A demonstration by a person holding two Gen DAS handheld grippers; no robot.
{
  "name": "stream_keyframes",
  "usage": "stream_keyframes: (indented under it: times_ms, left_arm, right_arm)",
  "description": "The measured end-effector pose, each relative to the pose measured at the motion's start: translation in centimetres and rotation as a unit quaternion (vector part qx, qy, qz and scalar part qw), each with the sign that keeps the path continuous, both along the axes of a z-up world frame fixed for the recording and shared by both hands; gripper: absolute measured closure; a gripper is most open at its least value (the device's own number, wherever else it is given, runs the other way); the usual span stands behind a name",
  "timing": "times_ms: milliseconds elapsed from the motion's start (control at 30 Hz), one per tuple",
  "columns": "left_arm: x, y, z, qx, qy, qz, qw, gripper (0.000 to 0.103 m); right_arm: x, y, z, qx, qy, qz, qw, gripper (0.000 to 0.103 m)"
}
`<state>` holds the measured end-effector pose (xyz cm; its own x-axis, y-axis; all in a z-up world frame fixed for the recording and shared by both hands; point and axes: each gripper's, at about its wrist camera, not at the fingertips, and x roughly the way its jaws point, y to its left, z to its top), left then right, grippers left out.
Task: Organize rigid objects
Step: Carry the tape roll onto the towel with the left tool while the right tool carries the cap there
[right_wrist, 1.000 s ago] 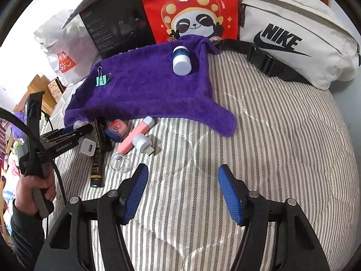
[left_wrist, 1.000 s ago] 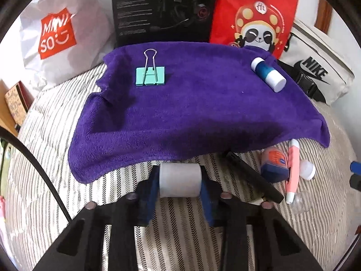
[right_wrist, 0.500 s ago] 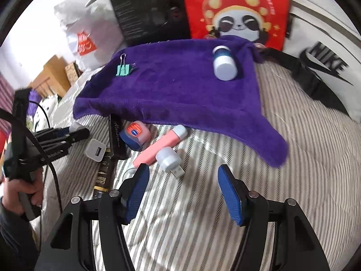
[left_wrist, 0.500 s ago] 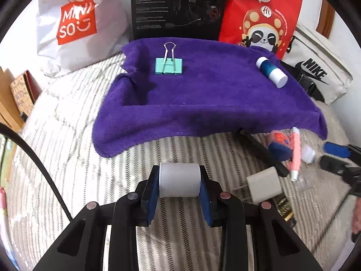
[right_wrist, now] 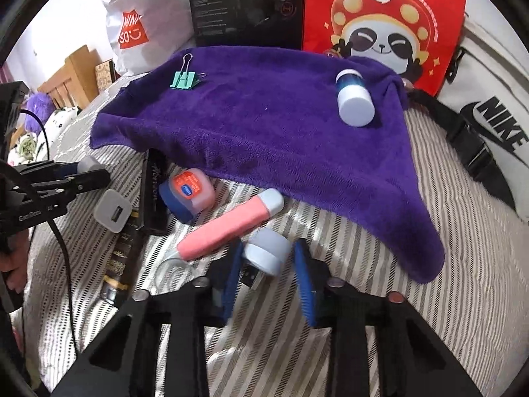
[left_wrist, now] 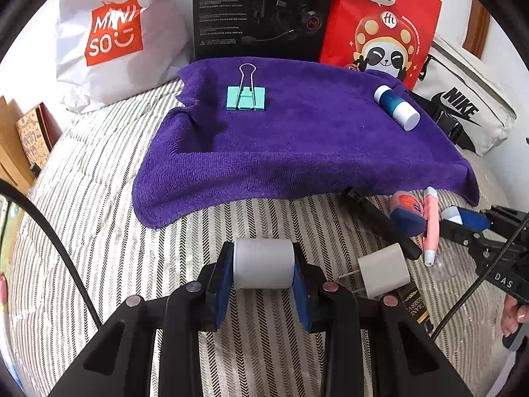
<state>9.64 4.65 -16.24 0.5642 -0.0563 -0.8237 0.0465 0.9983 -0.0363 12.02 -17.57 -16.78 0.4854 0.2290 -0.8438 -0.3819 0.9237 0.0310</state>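
Note:
My left gripper point(left_wrist: 263, 268) is shut on a grey-white cylinder point(left_wrist: 263, 267), held above the striped bedding short of the purple towel point(left_wrist: 297, 152). On the towel lie a green binder clip point(left_wrist: 246, 97) and a blue-and-white bottle point(left_wrist: 396, 107). My right gripper point(right_wrist: 267, 266) has its jaws around a pale blue capped USB adapter point(right_wrist: 267, 254); they stand slightly apart from it. Beside it lie a pink tube point(right_wrist: 228, 226), a Vaseline jar point(right_wrist: 189, 194), a white USB charger point(right_wrist: 113, 214) and a black-and-gold tube point(right_wrist: 124, 251).
A Miniso bag point(left_wrist: 112, 33), a black box point(left_wrist: 258, 10), a red panda bag point(left_wrist: 380, 29) and a white Nike bag point(left_wrist: 463, 109) stand behind the towel. A black case point(right_wrist: 155, 192) lies partly under the towel's edge. A cable point(left_wrist: 53, 241) crosses on the left.
My left gripper pulled back from the towel with the cylinder, uncovering the white charger. My right gripper moved forward and down, and its jaws narrowed around the pale blue adapter.

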Motion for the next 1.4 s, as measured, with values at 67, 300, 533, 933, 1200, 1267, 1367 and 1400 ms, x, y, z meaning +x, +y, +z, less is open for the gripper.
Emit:
stream_keyframes:
  times_ms: [67, 300, 533, 933, 1200, 1267, 1367, 1400]
  left_arm:
    - [-0.2, -0.4, -0.1, 0.014, -0.008, -0.002, 0.9999, 0.072]
    - [-0.8, -0.4, -0.2, 0.017, -0.034, 0.001, 0.9993, 0.072]
    - [-0.8, -0.4, -0.2, 0.018, -0.035, 0.002, 0.9992, 0.072]
    - [-0.7, -0.4, -0.1, 0.013, -0.034, 0.002, 0.9993, 0.072]
    - [-0.9, -0.7, 0.1, 0.027, -0.026, 0.0, 0.9993, 0.073]
    - [-0.9, -0.6, 0.3, 0.025, -0.019, 0.002, 0.9995, 0.073]
    - [-0.9, -0.4, 0.6, 0.02, -0.012, 0.008, 0.9997, 0.073]
    - [-0.9, -0.2, 0.7, 0.012, -0.012, 0.009, 0.9998, 0.073]
  right_arm:
    - [-0.2, -0.1, -0.1, 0.002, -0.007, 0.0, 1.0, 0.074]
    - [-1.1, -0.1, -0.4, 0.01, -0.041, -0.027, 0.999, 0.073]
    - [-1.2, 0.0, -0.4, 0.01, -0.046, -0.033, 0.998, 0.073]
    - [-1.6, 0.0, -0.3, 0.009, -0.036, -0.038, 0.999, 0.074]
    - [-1.9, -1.1, 1.0, 0.022, -0.018, -0.039, 0.999, 0.074]
    - [-2.1, -1.7, 1.6, 0.034, -0.019, -0.043, 0.998, 0.074]
    - [-2.3, -2.3, 2.3, 0.043, -0.022, -0.049, 0.998, 0.074]
    - [-2.4, -2.4, 2.6, 0.045, -0.023, -0.05, 0.997, 0.074]
